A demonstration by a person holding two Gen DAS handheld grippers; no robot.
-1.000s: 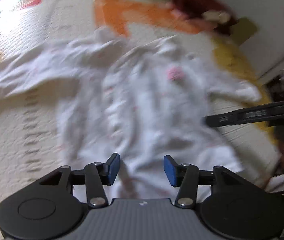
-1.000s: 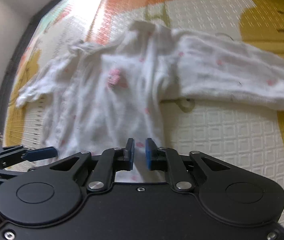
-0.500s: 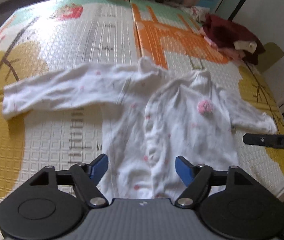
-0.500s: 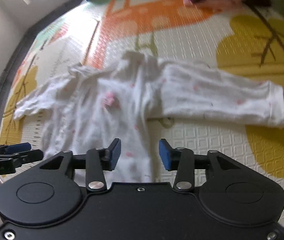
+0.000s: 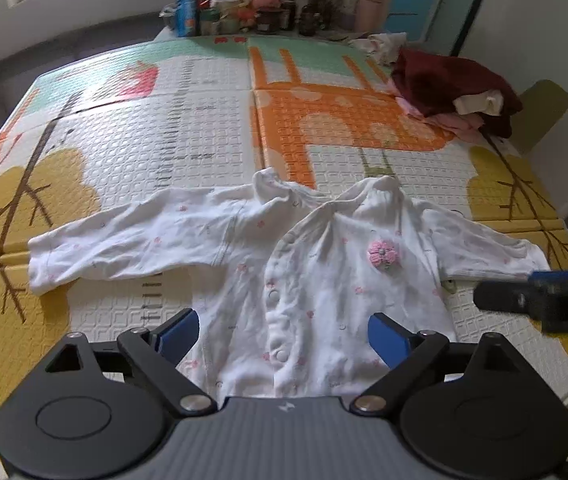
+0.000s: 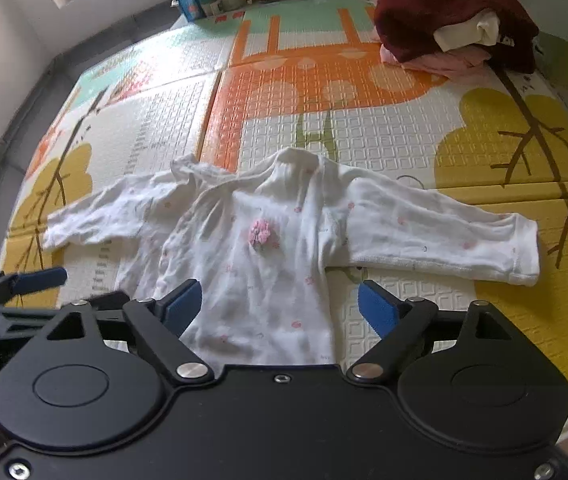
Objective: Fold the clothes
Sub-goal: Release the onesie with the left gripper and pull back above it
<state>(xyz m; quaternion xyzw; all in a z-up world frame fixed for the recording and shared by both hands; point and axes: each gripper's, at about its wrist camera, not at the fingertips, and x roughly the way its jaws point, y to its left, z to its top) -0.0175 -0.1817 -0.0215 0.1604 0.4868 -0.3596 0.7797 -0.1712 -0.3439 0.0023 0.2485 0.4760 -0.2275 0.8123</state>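
A white baby top (image 5: 308, 264) with a pink crocheted flower (image 5: 382, 254) lies spread face-up, both sleeves out, near the middle of a patterned foam play mat (image 5: 163, 136). Bare mat stretches from the collar toward 12 o'clock, up to a row of bottles and cans (image 5: 251, 10) along the far edge; a heap of dark red and pink clothes (image 5: 452, 92) sits at about 1 o'clock, well apart from the top. The mat's near edge curves away at 4 o'clock in the right wrist view. The left gripper (image 5: 284, 334) hangs above the hem with its jaws spread wide, having just been opening, the cloth lying below and between the blue pads (image 5: 177, 330) but not pinched. The right gripper (image 6: 279, 306), jaws likewise just opened and apart, hovers over the hem's right side, gripping nothing.
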